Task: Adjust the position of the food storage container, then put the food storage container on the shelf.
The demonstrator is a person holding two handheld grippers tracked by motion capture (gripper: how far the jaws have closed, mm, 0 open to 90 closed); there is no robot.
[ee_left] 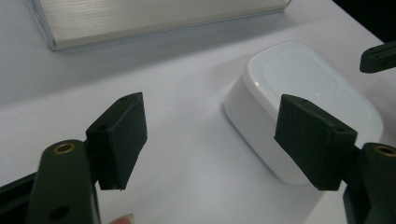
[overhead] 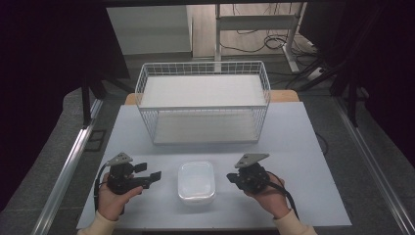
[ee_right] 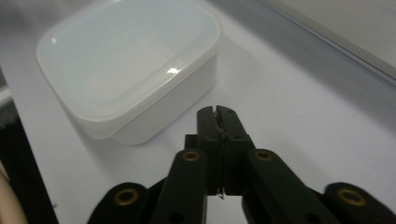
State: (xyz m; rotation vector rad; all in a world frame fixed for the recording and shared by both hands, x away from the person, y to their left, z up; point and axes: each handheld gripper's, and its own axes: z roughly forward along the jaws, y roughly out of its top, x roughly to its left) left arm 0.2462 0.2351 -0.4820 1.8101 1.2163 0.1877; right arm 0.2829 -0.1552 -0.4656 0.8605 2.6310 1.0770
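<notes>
Lidded white plastic container point(overhead: 196, 182) sat on the table point(overhead: 293, 132) between the two grippers, untouched by either, so the work appeared to be at its very start: nothing was lifted, nothing was gripped, and the lid was still seated on the tub. A white wire basket point(overhead: 203, 100) stood well behind it at twelve o'clock, apart from everything else; whether the container was meant to go there is only a guess.

In the high view the left gripper point(overhead: 149, 176) lay at about nine o'clock from the container, near it but with bare table between. Its jaws stood wide apart with nothing in the gap. From the left gripper view the container point(ee_left: 299, 100) sat ahead at roughly one to two o'clock, partly hidden behind the right-hand jaw (an overlap in the line of sight, as far as I can judge, not contact), so it was off the gripper's centre line and not between the jaws.

The right gripper point(overhead: 231, 177) was at three o'clock from the container, just beside its edge. Its jaws were drawn together, all but meeting, holding nothing. In the right gripper view point(ee_right: 217, 112) the container point(ee_right: 126, 65) lay ahead at about eleven o'clock, close to the tips yet clear of them.

Everything remained to be done: approach, grip, and whatever handling was to follow.
</notes>
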